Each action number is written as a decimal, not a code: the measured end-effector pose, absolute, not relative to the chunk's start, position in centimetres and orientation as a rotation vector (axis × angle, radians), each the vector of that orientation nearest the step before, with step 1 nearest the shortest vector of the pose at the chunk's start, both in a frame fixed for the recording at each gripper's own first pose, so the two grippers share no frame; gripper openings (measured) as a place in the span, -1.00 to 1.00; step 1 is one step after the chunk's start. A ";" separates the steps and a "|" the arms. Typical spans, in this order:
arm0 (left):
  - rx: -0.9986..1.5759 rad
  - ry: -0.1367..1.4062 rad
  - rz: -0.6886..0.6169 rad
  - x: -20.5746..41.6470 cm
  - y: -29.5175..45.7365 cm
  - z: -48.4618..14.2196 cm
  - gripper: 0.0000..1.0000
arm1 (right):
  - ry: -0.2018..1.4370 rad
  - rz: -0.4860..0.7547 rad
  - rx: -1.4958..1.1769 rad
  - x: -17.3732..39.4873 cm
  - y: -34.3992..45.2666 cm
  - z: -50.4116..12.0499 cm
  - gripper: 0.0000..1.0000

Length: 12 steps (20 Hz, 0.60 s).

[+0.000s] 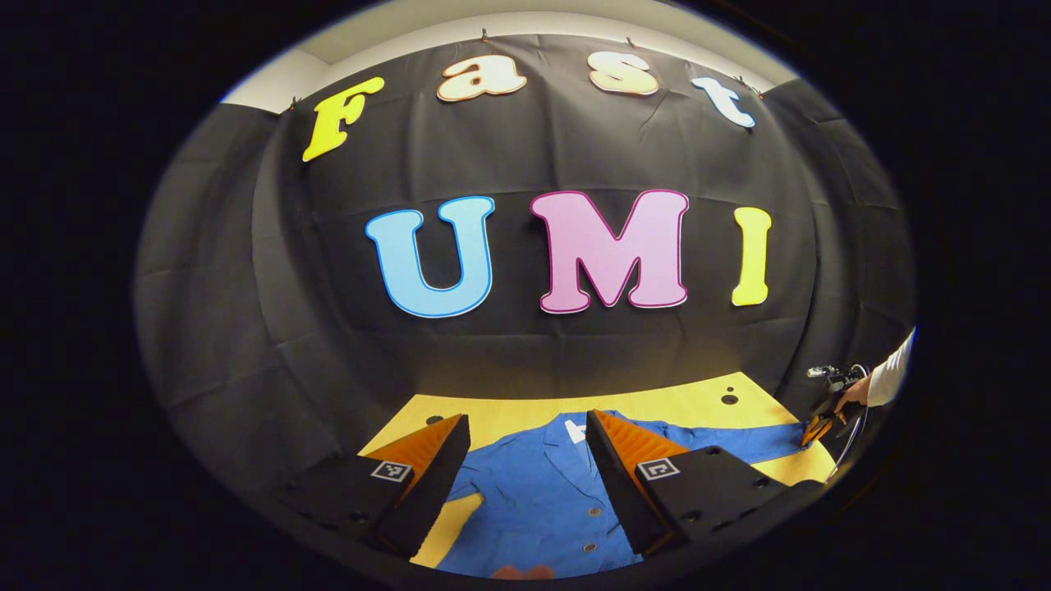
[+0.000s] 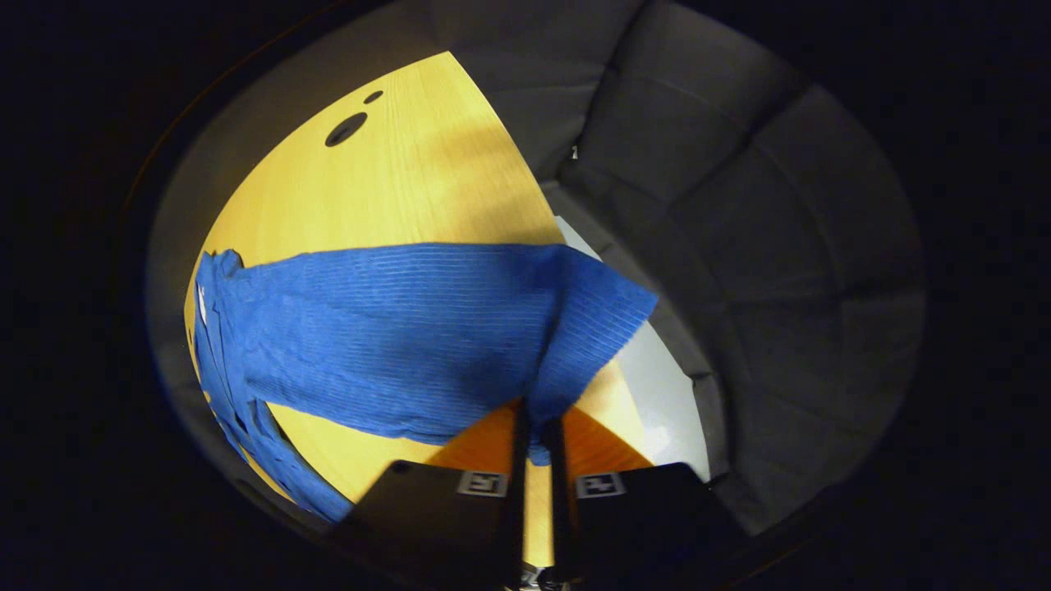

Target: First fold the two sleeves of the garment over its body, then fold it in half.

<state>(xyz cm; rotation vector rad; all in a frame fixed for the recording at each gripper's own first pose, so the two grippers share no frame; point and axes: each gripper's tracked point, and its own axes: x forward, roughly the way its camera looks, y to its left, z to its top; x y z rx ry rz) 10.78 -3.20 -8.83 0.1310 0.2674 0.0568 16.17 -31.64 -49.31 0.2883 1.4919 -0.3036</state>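
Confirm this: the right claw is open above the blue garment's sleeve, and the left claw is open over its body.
Not quite. The right gripper view shows the right claw shut on the blue garment's sleeve, pinching its end. The left claw is open over the body, as you said.

Yellow wooden table (image 2: 427, 180) with two dark holes (image 2: 346, 129), black cloth wall (image 1: 509, 361) behind
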 end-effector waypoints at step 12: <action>0.120 0.206 0.068 7.7 6.4 -6.6 0.63 | 1.170 -0.241 0.107 22.0 -24.5 -33.8 -0.90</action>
